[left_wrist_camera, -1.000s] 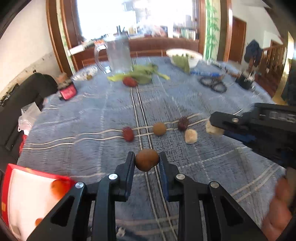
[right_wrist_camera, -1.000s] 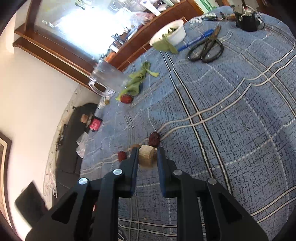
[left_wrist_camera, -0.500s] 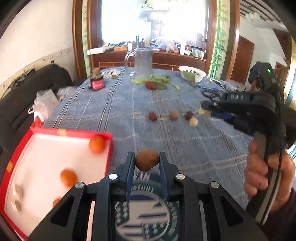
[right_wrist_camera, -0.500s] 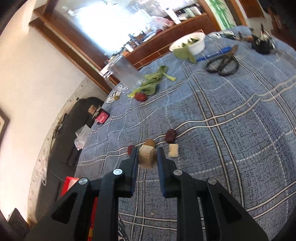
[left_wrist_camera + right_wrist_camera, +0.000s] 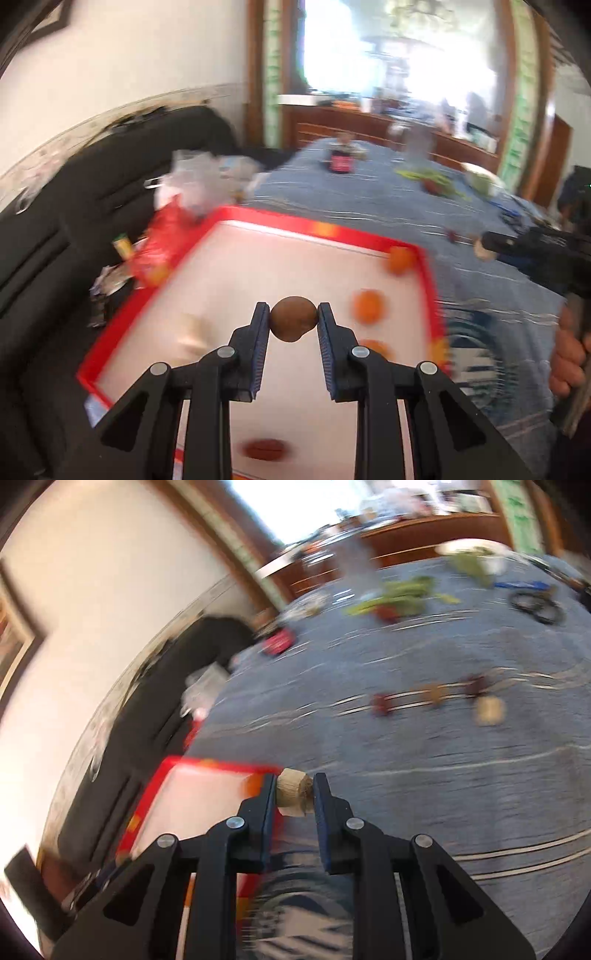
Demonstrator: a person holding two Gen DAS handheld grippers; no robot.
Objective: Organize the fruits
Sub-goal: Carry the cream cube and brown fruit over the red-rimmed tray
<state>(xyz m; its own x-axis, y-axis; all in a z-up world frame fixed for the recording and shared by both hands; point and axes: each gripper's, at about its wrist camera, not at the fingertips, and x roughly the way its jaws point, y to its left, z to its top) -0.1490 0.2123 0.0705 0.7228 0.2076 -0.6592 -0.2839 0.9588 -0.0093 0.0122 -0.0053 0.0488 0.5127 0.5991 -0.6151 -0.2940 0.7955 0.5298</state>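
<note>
Below your left gripper [image 5: 292, 322] the red-rimmed tray [image 5: 332, 233] lies mostly bare at centre frame, with orange fruits [image 5: 369, 306] crowding its right side, a dark fruit [image 5: 264, 449] at the bottom, and bags [image 5: 195, 184] upper left beyond the rim.

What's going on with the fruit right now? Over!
Left gripper clamps brown fruit over red tray. Right gripper clamps tan chunk near tray corner. Nothing blocking.

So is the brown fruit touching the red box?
Apart. The left wrist view shows the brown fruit pinched in the left gripper, held above the red box.
</note>
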